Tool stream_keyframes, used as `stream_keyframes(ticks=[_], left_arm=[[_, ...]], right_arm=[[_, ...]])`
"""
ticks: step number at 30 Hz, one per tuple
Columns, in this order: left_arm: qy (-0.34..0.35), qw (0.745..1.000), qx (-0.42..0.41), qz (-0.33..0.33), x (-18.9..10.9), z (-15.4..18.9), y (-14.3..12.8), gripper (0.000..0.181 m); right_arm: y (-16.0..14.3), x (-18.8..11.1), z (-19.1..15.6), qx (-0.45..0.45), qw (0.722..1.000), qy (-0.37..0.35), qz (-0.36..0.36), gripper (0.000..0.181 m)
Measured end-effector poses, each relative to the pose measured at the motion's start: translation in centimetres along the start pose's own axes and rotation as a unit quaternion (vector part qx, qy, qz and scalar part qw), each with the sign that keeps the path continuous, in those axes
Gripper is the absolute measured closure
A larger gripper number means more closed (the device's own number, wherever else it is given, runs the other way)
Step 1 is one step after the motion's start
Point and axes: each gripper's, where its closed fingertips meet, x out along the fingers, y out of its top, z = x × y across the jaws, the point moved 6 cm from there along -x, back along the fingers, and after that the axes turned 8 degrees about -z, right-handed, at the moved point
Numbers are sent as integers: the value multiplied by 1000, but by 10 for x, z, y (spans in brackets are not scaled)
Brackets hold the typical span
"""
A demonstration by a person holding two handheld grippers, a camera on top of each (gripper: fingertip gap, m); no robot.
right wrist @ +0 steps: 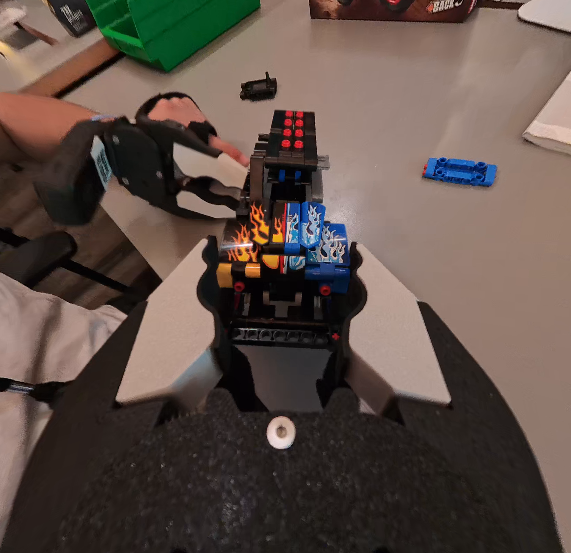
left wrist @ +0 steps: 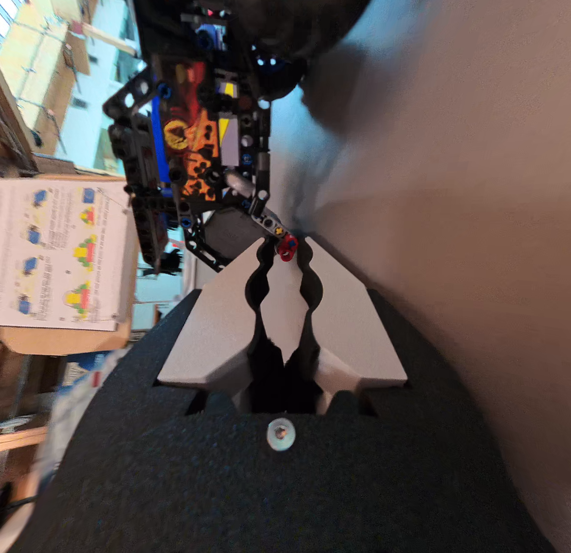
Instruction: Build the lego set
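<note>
Grey counter (right wrist: 401, 105) spreads under both of your tools. Nearest, your right tool (right wrist: 279, 260) is clenched around the toy truck (right wrist: 278, 238), its fingers pressing the flame-printed sides. Just beyond, your left tool (right wrist: 234, 179) reaches the truck's left side; in its own view your left tool (left wrist: 284, 244) has its tips nearly together around a small red pin (left wrist: 288, 247) on a grey beam, though contact is unclear. Farther off lie a blue plate (right wrist: 459, 172), a black part (right wrist: 258, 88), then a green bin (right wrist: 173, 19) and printed box (right wrist: 392, 0) near the far edge. Only the left view shows an instruction sheet (left wrist: 58, 253); only the right view shows those loose pieces.
</note>
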Motion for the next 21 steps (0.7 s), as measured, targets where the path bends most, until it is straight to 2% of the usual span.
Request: stream_keyframes(ticks=[3, 8, 11, 14, 18, 21], left_arm=[[-56, 995, -78, 22, -1, -6, -4, 161], [-86, 980, -166, 64, -11, -28, -14, 159], [-86, 952, -275, 105, -20, -52, -10, 161], [-102, 916, -363, 139, -27, -64, 1, 162], [-106, 899, -403, 131, -25, -68, 7, 169], [-77, 904, -404, 119, -23, -70, 7, 175]], right_arm=[[1, 7, -1, -37, 999, -9, -2, 96], [4, 16, -1, -45, 998, -43, 7, 96], [2, 21, -7, -56, 995, -80, 13, 96], [0, 22, -6, -30, 996, -80, 26, 96], [0, 20, -7, -30, 997, -69, 26, 95], [10, 11, -5, -29, 998, -38, 44, 100]])
